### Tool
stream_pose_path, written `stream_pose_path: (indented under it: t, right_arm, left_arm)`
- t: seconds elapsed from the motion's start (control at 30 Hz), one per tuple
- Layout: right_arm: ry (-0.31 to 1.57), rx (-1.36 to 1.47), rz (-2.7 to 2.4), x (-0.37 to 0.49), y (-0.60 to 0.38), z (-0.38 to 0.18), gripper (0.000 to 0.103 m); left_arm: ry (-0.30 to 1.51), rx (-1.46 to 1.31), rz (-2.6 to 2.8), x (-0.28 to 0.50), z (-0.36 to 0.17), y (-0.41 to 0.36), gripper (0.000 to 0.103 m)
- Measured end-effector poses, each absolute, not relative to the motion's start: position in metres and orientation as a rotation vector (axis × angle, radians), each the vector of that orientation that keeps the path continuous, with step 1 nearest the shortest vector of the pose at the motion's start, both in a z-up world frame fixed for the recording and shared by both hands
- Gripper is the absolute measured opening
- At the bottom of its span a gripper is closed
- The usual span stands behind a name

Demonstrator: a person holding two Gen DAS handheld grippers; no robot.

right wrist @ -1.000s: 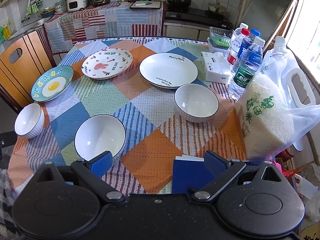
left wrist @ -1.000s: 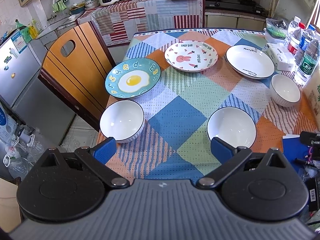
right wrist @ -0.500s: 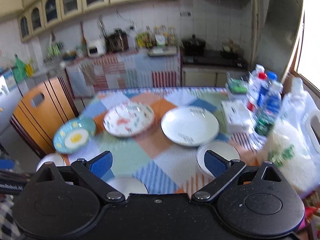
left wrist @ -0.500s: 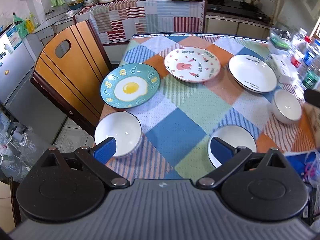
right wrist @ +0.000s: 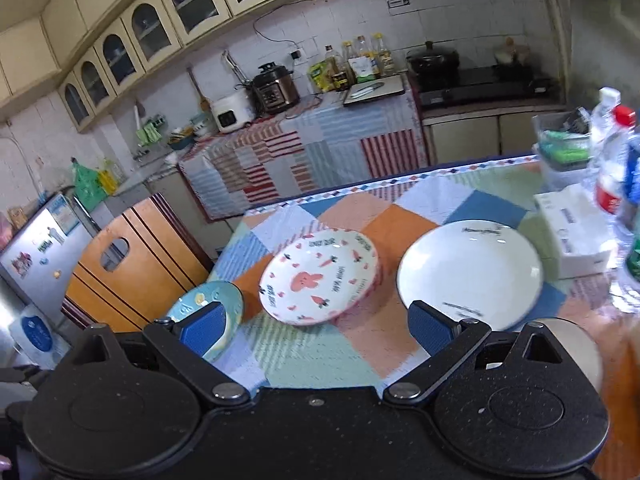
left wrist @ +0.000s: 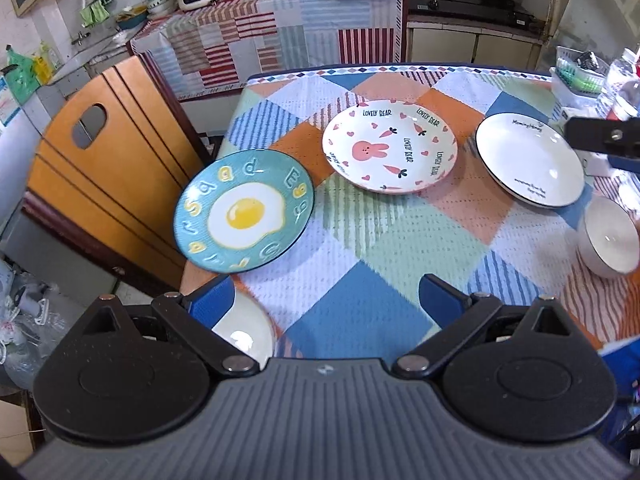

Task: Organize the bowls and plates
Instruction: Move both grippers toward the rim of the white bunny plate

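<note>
Both grippers spread and empty above the set table — nothing yet lifted.

My left gripper (left wrist: 326, 296) hovers near the egg plate (left wrist: 244, 216) at the table's left edge; my right gripper (right wrist: 316, 326) faces the bunny plate (right wrist: 318, 280) and white plate (right wrist: 470, 270). Glazed ceramic — stiff, slick, breakable; I judge the raised rim the best hold.

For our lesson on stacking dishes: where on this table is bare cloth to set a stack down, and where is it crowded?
Bare cloth lies in front of the bunny plate, between the egg plate and the small white bowl, reaching to the near edge. A smaller patch lies behind the bunny plate, toward the far edge. The right side is crowded: white plate, tissue box, water bottles.
</note>
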State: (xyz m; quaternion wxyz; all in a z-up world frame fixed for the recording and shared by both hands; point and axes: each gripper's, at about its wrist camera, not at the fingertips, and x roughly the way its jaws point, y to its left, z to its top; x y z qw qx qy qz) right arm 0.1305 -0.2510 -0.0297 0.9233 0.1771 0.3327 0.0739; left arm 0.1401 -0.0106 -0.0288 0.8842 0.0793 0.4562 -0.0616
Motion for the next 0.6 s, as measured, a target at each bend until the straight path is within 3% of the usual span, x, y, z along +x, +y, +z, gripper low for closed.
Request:
stream_pose_path:
  t: [0.33, 0.6]
  right_arm:
    - [0.928, 0.451, 0.240, 0.232, -0.264, -0.108, 0.089]
    - [0.993, 0.553, 0.228, 0.267, -0.248, -0.169, 0.073]
  left_arm:
    - [0.927, -0.034, -0.149, 0.220, -0.079, -0.023, 0.100]
    - [0.965, -0.164, -0.092, 0.271, -0.134, -0.035, 0.075]
